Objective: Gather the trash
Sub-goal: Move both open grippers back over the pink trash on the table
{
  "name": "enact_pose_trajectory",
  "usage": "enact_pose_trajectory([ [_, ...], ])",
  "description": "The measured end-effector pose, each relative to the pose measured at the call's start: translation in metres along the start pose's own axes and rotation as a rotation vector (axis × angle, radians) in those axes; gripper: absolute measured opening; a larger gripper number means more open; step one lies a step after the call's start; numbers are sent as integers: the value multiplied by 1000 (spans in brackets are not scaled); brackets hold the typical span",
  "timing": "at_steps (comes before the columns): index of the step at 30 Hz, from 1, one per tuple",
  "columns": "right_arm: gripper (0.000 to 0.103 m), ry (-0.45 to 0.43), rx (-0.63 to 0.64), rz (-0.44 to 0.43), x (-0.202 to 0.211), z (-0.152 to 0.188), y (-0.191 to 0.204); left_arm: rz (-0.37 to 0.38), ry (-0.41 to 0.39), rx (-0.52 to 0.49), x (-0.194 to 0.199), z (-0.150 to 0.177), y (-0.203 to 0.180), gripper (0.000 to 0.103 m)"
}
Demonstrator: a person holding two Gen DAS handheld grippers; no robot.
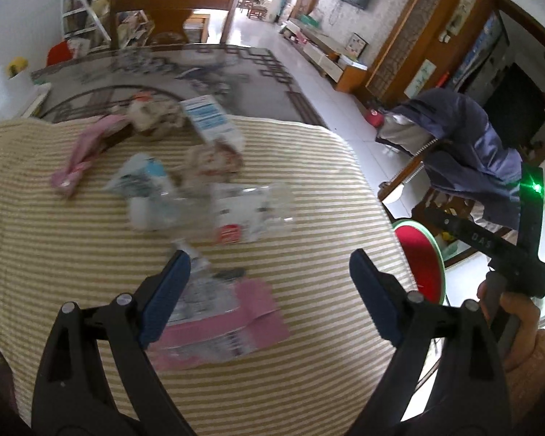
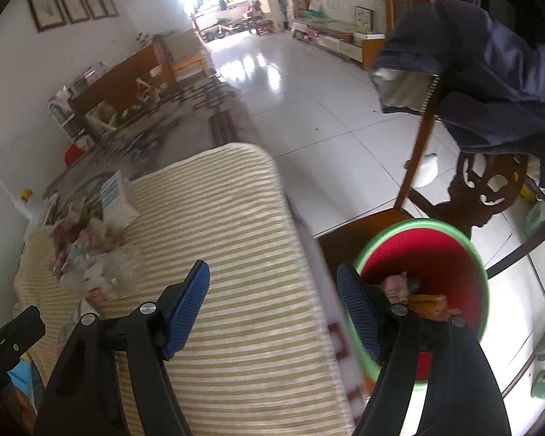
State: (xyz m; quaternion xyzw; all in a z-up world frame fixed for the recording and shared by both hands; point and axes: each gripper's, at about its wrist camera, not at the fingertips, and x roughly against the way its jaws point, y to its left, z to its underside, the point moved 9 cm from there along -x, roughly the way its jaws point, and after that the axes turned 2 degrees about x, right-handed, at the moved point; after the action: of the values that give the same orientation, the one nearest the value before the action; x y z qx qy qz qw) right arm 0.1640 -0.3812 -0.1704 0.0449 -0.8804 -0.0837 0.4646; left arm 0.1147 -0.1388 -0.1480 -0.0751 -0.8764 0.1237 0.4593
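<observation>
We find both claws spread wide and holding nothing: left gripper (image 1: 269, 265) above the pink carton (image 1: 232, 321) on the striped cloth (image 1: 91, 247); right gripper (image 2: 274, 278) beside that cloth, next to the red bin (image 2: 450, 250).

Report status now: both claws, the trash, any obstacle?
Left claw open above pink carton. Right claw open, empty, beside red bin. Bin holds some trash. No obstacle seen.
</observation>
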Motion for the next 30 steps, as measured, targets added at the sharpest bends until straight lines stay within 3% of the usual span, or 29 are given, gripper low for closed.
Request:
enact_pose_trajectory([
  [10, 71, 31, 38, -14, -5, 27, 93, -1, -4, 43, 28, 4, 87, 87],
  [20, 73, 79, 19, -58, -11, 64, 149, -18, 9, 38, 42, 12, 142, 87],
  [30, 80, 179, -8, -160, -22, 99, 186, -7, 39, 10, 42, 23, 149, 87],
])
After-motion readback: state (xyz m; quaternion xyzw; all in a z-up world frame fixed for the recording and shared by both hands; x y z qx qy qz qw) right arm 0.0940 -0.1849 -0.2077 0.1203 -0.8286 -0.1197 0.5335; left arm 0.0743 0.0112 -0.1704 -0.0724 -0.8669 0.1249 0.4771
